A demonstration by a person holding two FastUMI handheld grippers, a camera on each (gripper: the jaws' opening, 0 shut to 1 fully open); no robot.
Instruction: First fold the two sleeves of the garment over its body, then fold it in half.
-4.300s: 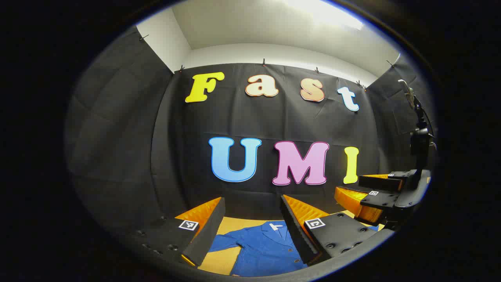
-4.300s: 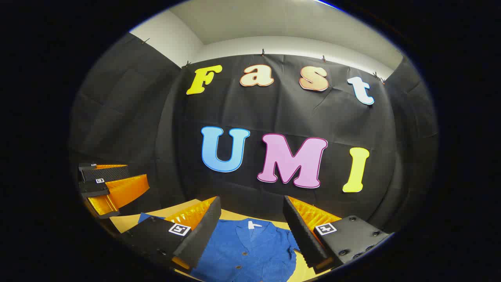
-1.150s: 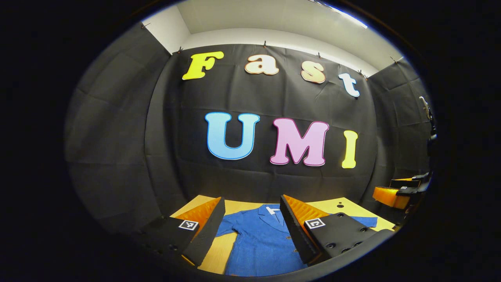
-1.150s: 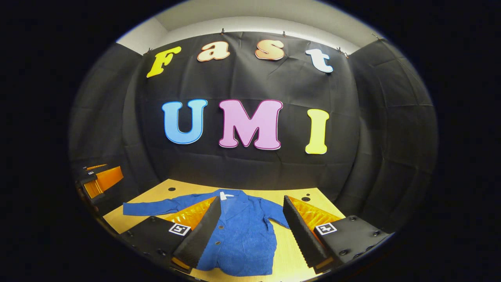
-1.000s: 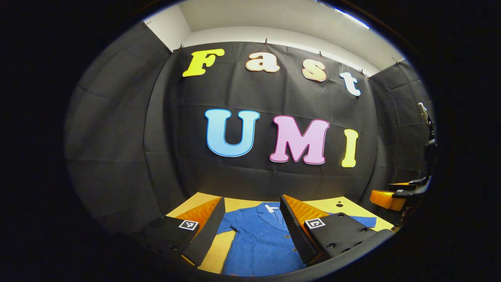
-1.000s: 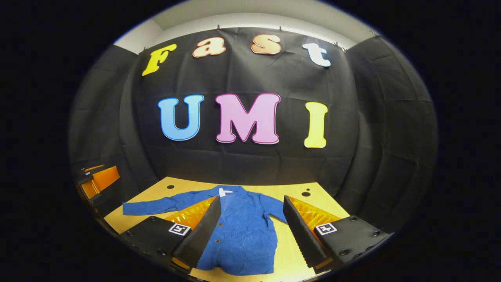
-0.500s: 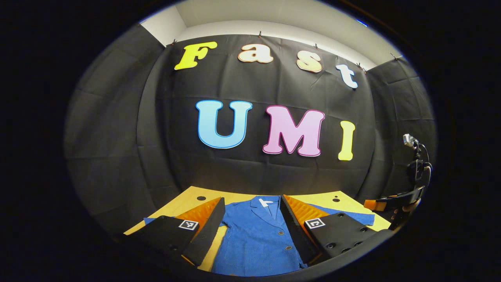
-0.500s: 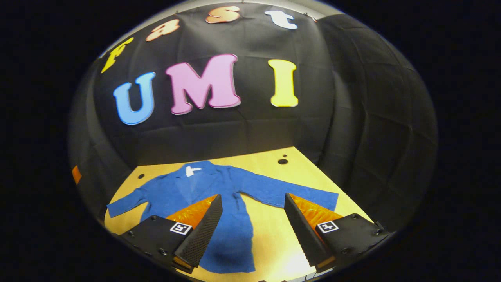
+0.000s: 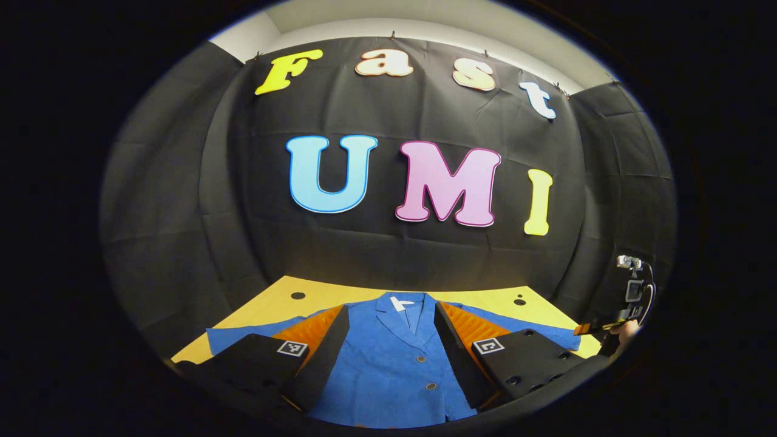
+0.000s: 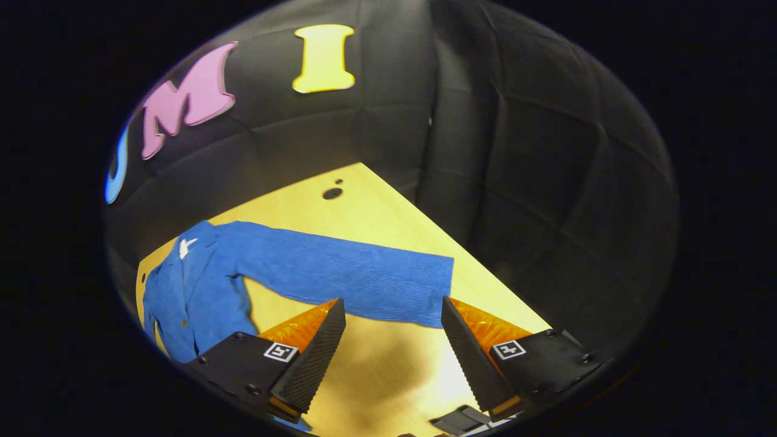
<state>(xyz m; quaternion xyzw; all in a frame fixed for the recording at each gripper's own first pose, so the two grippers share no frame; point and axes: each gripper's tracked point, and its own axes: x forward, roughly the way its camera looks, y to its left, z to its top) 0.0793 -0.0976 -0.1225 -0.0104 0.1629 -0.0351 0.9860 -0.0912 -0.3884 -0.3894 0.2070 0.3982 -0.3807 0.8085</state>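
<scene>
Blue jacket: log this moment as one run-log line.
stage: pre-grasp | blue jacket: flat on table, sleeves unfolded | right gripper: open, above right sleeve cuff | left gripper: open, over jacket body

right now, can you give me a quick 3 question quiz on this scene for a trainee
1. True or false: the right gripper is shut on the sleeve of the blue jacket.
2. Multiple choice: the jacket lies on the yellow table A) folded in half, B) spread flat with sleeves out, C) crumpled in a heap.
3. Fill in: in the left gripper view, the left gripper frames the jacket's ____, where the buttons run.

Key: 1 false, its jaws stand apart with nothing between them. 2 B. 3 front.
</scene>
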